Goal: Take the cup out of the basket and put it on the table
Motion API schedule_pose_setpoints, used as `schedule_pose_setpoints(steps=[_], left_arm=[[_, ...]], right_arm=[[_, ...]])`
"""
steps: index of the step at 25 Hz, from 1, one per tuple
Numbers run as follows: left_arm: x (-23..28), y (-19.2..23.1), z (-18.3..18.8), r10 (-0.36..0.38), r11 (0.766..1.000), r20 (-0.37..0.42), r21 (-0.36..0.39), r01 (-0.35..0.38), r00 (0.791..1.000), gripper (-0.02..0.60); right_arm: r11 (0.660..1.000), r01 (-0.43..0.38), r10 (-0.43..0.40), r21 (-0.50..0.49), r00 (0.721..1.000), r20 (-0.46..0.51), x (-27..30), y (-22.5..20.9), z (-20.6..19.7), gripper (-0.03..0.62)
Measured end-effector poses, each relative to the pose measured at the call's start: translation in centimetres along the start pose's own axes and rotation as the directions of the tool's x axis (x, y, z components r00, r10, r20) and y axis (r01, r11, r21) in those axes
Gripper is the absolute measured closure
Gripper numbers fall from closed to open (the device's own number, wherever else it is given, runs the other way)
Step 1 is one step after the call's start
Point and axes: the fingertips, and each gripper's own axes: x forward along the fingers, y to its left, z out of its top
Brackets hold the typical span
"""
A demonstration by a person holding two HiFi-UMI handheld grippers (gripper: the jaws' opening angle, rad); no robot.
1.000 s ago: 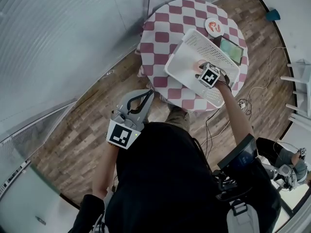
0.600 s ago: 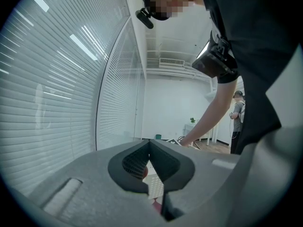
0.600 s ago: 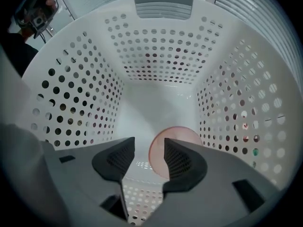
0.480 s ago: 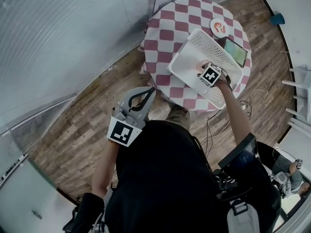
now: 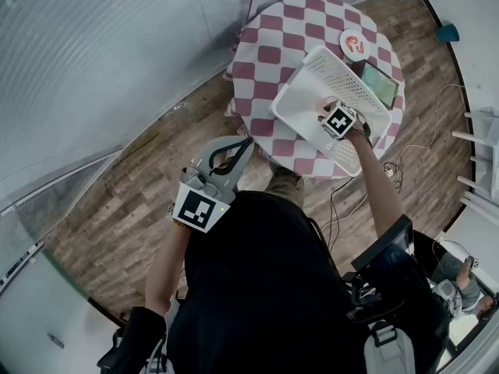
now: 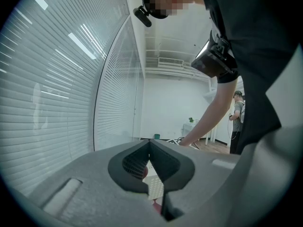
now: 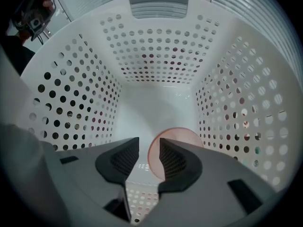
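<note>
Right gripper (image 7: 149,145) down in basket (image 7: 156,56), jaws just closing partway, not yet pinching, straddling cup (image 7: 187,137) rim at 9 o'clock: grasp beginning. Left gripper (image 6: 149,143) idle, jaws together.

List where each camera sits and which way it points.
Head view: on the person's head, steeply down at table, basket; torso shows.
Left gripper view: on the left gripper, level across the room; its shut jaws, an arm show.
Right gripper view: on the right gripper, straight down into the basket; jaws, just closing, with the cup's edge between them.
Shared: head and right gripper views show basket, cup.
</note>
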Motion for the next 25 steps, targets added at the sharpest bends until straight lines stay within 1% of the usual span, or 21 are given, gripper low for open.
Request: schedule_pose_setpoints(steps=[13, 17, 20, 23, 25], left_arm=[[0.4, -0.1, -0.2, -0.011, 1.000, -0.001, -0.008, 0.011, 1.000, 0.576], [0.7, -0.2, -0.2, -0.016, 1.000, 0.006, -0.006, 0.016, 1.000, 0.577], [0.8, -0.2, -0.1, -0.021, 1.000, 0.011, -0.007, 0.021, 1.000, 0.577], [0.9, -0.3, -0.2, -0.024, 1.000, 0.007, -0.012, 0.025, 1.000, 0.577], [1.0, -0.4, -0.3, -0.026, 1.000, 0.004, -0.013, 0.026, 1.000, 0.577]], right_arm=[[1.000, 0.027, -0.027, 0.013, 1.000, 0.006, -0.1, -0.3, 0.0, 0.525], [0.999, -0.003, 0.002, 0.041, 1.000, 0.013, 0.5, 0.1, -0.3, 0.539], [0.998, -0.001, 0.002, 0.057, 1.000, -0.016, 0.3, 0.1, -0.9, 0.543], [0.999, 0.012, -0.011, 0.049, 1.000, -0.020, 0.3, 0.0, -1.0, 0.551], [0.999, 0.034, -0.034, 0.033, 0.999, -0.011, 0.1, -0.4, -0.7, 0.557]])
